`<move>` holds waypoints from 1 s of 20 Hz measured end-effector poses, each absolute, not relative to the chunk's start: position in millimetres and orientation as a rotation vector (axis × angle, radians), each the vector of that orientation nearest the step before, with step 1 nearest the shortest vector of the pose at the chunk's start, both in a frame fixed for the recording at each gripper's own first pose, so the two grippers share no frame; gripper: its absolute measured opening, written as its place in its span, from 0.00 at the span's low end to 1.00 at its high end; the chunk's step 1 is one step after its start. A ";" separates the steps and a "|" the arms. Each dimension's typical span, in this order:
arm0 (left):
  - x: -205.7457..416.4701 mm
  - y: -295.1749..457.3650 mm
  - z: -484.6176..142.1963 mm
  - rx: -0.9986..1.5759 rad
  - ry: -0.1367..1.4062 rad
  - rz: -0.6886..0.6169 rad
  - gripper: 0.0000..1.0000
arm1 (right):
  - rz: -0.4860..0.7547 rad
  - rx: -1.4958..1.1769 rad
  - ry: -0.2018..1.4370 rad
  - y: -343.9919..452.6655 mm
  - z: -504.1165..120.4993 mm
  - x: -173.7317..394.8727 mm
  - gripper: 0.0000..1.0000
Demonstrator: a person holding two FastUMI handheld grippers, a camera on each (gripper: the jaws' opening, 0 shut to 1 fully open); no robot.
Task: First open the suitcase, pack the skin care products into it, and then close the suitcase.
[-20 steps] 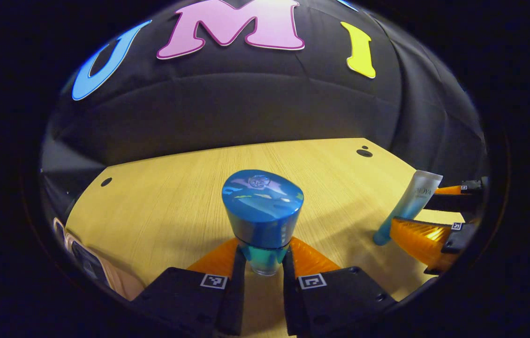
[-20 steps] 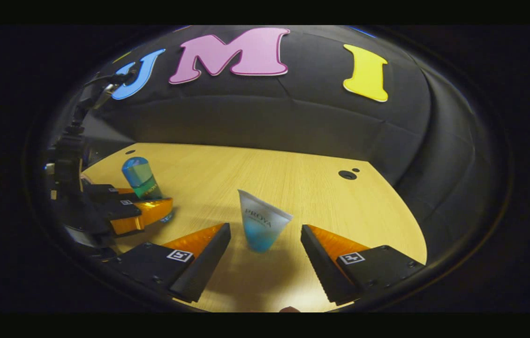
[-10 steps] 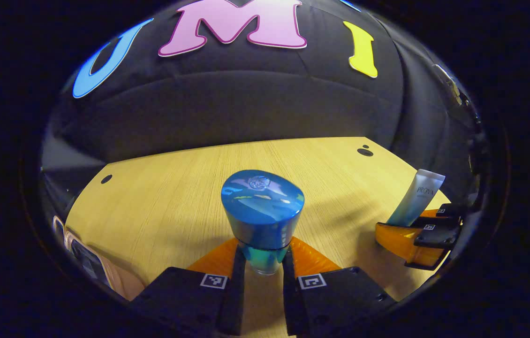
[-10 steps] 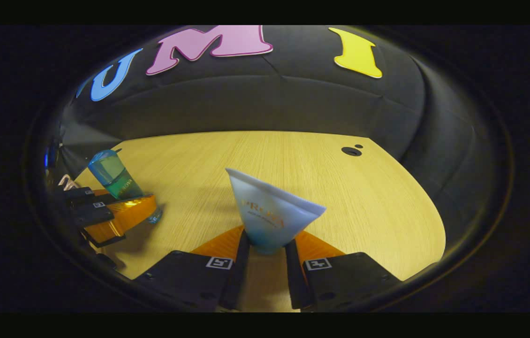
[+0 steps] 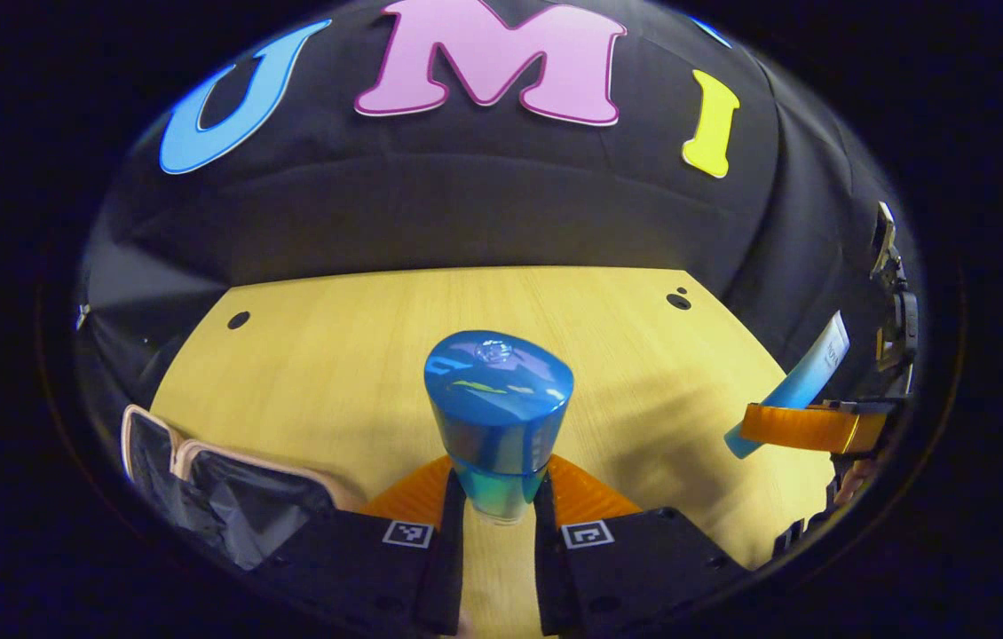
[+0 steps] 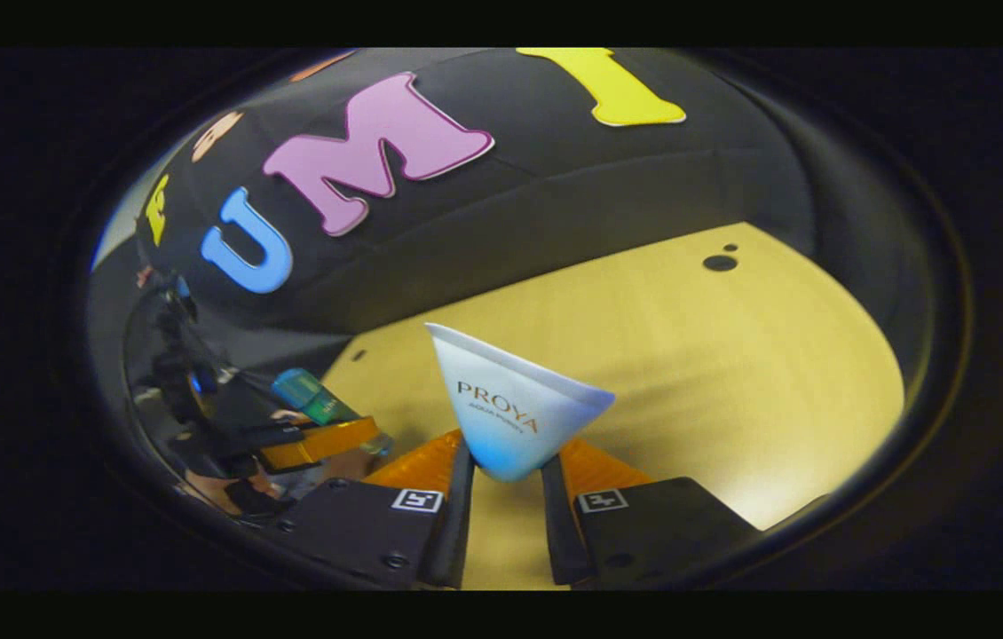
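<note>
— Looking at the left gripper first?

— Yes. Pinching the blue bottle low down, with both fingers pressing on its sides. Holding it straight up, cap on top.

— And looking at the right gripper?

— Squeezing the white and blue tube near its thin end, one finger on each side. Pointing the wide flat end up.

— Seeing each one from the other side too?

— Yes. In the left gripper view, spotting the right gripper far off on the right, fingers lying almost flat, tube leaning up and to the right. In the right gripper view, spotting the left gripper low on the left, fingers pointing to the right, gripping the bottle.
</note>
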State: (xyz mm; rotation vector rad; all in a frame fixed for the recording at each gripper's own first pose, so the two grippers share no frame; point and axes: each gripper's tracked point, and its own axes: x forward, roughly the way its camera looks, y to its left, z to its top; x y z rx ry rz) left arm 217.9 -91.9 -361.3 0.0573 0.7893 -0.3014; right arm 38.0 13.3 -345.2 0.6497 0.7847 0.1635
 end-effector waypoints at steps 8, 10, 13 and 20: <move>108.8 65.2 -342.4 0.032 1.105 -0.149 0.41 | 0.463 0.738 0.800 111.8 -264.2 -8.1 0.40; 91.4 86.5 -354.7 -0.007 1.180 -0.157 0.38 | 0.477 0.724 0.803 136.8 -257.7 -15.1 0.40; 70.9 121.3 -381.2 -0.002 1.298 -0.157 0.41 | 0.483 0.745 0.817 178.7 -250.7 -22.6 0.40; 61.2 163.2 -447.6 0.090 1.498 -0.201 0.38 | 0.495 0.680 1.001 259.1 -263.4 -62.1 0.40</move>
